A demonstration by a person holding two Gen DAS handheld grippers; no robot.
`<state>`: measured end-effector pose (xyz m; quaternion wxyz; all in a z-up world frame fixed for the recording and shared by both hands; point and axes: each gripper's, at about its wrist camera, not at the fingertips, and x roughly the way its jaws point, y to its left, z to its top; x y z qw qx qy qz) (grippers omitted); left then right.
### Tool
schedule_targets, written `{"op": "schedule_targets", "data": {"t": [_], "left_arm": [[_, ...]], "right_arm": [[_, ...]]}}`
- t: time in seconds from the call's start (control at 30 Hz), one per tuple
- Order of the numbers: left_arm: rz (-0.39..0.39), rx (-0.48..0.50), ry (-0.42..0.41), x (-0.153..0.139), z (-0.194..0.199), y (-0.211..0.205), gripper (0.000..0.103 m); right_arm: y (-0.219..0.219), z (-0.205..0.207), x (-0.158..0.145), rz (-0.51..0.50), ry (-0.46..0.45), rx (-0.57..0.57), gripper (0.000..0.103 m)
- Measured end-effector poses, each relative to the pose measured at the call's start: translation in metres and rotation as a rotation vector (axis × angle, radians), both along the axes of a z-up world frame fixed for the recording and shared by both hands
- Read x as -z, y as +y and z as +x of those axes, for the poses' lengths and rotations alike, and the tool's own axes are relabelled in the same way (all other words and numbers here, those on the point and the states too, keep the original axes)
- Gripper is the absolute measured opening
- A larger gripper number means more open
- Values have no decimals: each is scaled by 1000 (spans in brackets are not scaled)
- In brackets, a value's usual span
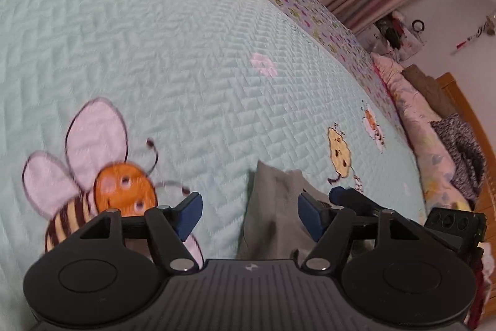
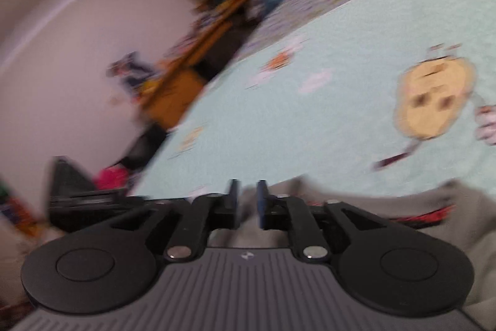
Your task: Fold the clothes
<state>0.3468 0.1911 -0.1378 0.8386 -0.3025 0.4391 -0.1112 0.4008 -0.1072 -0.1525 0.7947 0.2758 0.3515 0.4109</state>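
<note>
The left tool [image 1: 249,214] is gaping wide over a grey garment [image 1: 272,216] lying on the bed [image 1: 186,67]. The right tool [image 2: 248,200] is standing narrowly apart, seemingly gripping nothing.

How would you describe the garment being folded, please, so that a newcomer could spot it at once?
Start from the pale green bee-print bedspread covering the bed. Near its close edge, just ahead of the left hand-held gripper, lies a rumpled grey garment. It is the only plain, dull cloth among the bright bees and flowers.
</note>
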Motion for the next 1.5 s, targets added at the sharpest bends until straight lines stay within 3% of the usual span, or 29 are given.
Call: {"op": "schedule_targets", "data": {"t": [0.03, 0.1, 0.2, 0.33, 0.7, 0.83, 0.87, 0.9, 0.97, 1.13, 1.27, 1.5], "left_arm": [[8, 0, -4, 0, -4, -2, 70], [27, 0, -9, 0, -9, -5, 70], [26, 1, 0, 3, -6, -8, 72], [24, 1, 0, 6, 2, -11, 72], [51, 18, -14, 9, 28, -30, 75], [59, 29, -15, 8, 29, -32, 75], [58, 30, -14, 8, 28, -32, 75], [62, 33, -13, 8, 28, -32, 75], [68, 38, -10, 8, 27, -33, 76], [81, 43, -9, 7, 25, -36, 76], [88, 33, -5, 7, 24, -35, 76], [153, 19, -3, 2, 21, -33, 76]], "right_arm": [[1, -1, -3, 26, 6, -46, 36], [9, -3, -3, -32, -5, -82, 47], [13, 0, 3, -134, -11, -67, 49], [9, 5, 13, -52, 4, -109, 49], [52, -36, -10, -386, -348, -152, 48], [58, -40, -4, -433, -355, -186, 48], [59, -40, -3, -439, -352, -196, 45], [58, -42, -3, -434, -353, -205, 32], [59, -42, -3, -429, -347, -216, 17], [64, -43, -2, -448, -346, -230, 17], [68, -45, -4, -475, -349, -238, 4], [57, -43, -5, -526, -333, -176, 3]]}}
